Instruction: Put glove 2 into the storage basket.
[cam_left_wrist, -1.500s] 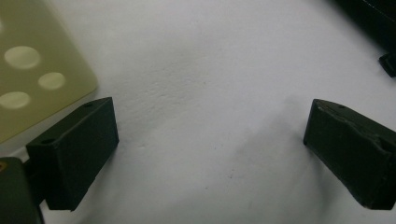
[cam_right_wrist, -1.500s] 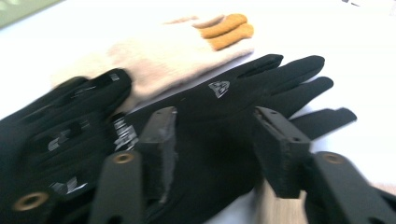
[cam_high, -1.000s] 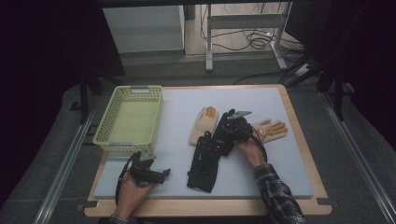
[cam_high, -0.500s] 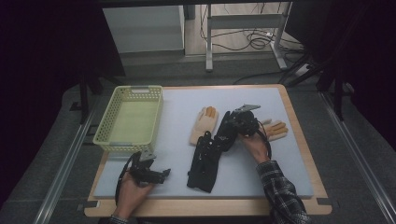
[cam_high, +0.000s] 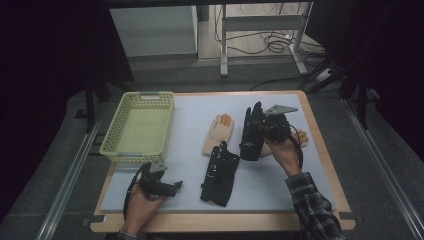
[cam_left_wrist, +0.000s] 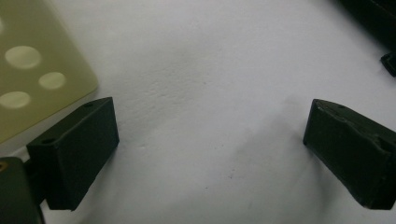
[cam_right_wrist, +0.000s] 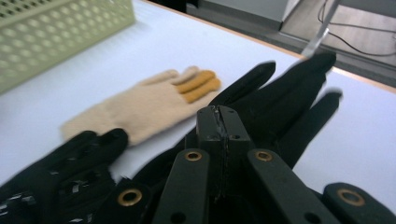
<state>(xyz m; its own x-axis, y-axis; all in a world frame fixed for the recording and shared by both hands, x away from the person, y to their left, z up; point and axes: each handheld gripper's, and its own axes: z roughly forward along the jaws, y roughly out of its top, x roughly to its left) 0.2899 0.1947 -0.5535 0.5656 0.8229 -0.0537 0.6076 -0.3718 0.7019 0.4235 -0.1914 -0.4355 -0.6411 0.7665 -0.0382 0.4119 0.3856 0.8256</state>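
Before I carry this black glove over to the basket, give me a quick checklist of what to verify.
1. Grip: right gripper jaws shut on the black glove, pinched between the pads. Ok.
2. Lift: the glove hangs off the white mat, its fingers pointing up. Ok.
3. Snagging: whether it has fully cleared the beige glove beneath it. Cannot tell.
4. Basket: nothing in it, so there is room. Ok.
5. Path: the other beige glove and the second black glove lie flat below the route. Ok if carried high.
6. Left gripper: open, resting on the mat near the basket corner; may crowd the drop. Cannot tell.
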